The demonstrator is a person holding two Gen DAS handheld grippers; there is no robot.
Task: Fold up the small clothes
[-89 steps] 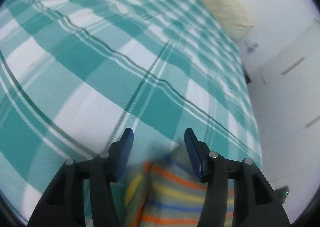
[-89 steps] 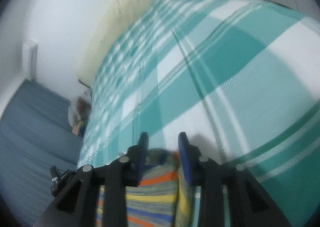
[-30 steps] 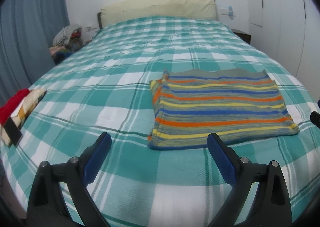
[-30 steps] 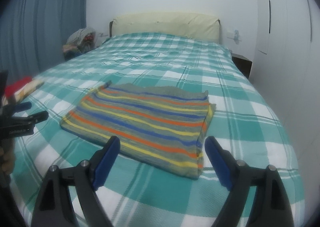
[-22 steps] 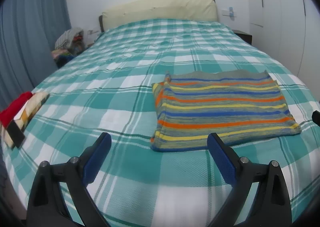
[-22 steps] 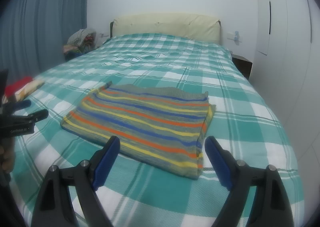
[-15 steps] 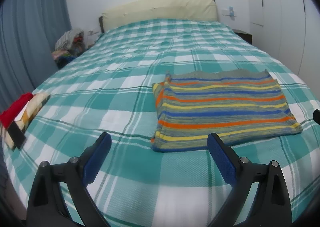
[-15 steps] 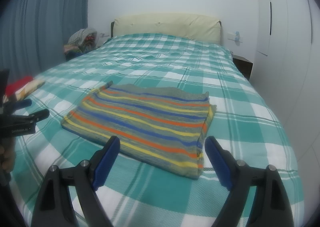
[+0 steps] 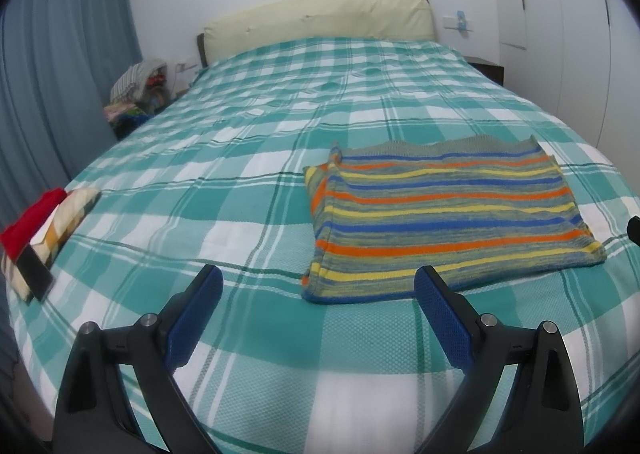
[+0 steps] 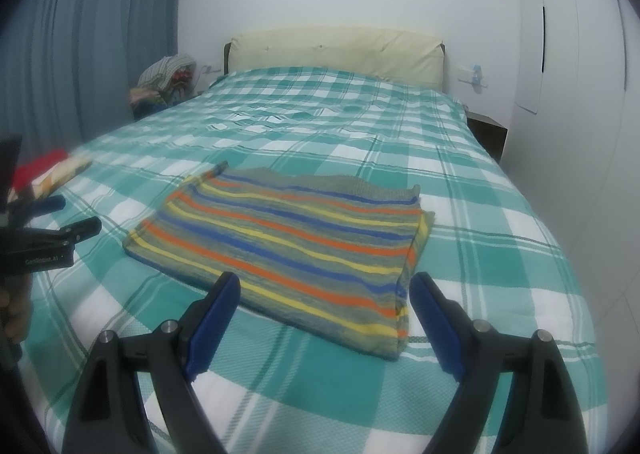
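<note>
A striped knit garment (image 9: 444, 213), grey with orange, blue and yellow bands, lies folded flat in a rectangle on the green and white checked bed (image 9: 256, 157). It also shows in the right wrist view (image 10: 288, 250). My left gripper (image 9: 318, 286) is open and empty, held back above the bed's near edge, with the garment ahead and to its right. My right gripper (image 10: 324, 290) is open and empty, just short of the garment's near edge. The left gripper also shows at the left edge of the right wrist view (image 10: 60, 217).
A folded stack of red and patterned clothes (image 9: 36, 230) lies at the bed's left edge. A pile of clothes (image 9: 136, 93) sits beside the bed by the blue curtain (image 9: 60, 73). A cream headboard (image 9: 320, 17) and white wardrobe doors (image 9: 560, 33) stand behind.
Three seconds ago both grippers were down at the striped garment, its cloth between their fingers. Now both are open wide and pulled back from it. Over the last second hardly anything moved.
</note>
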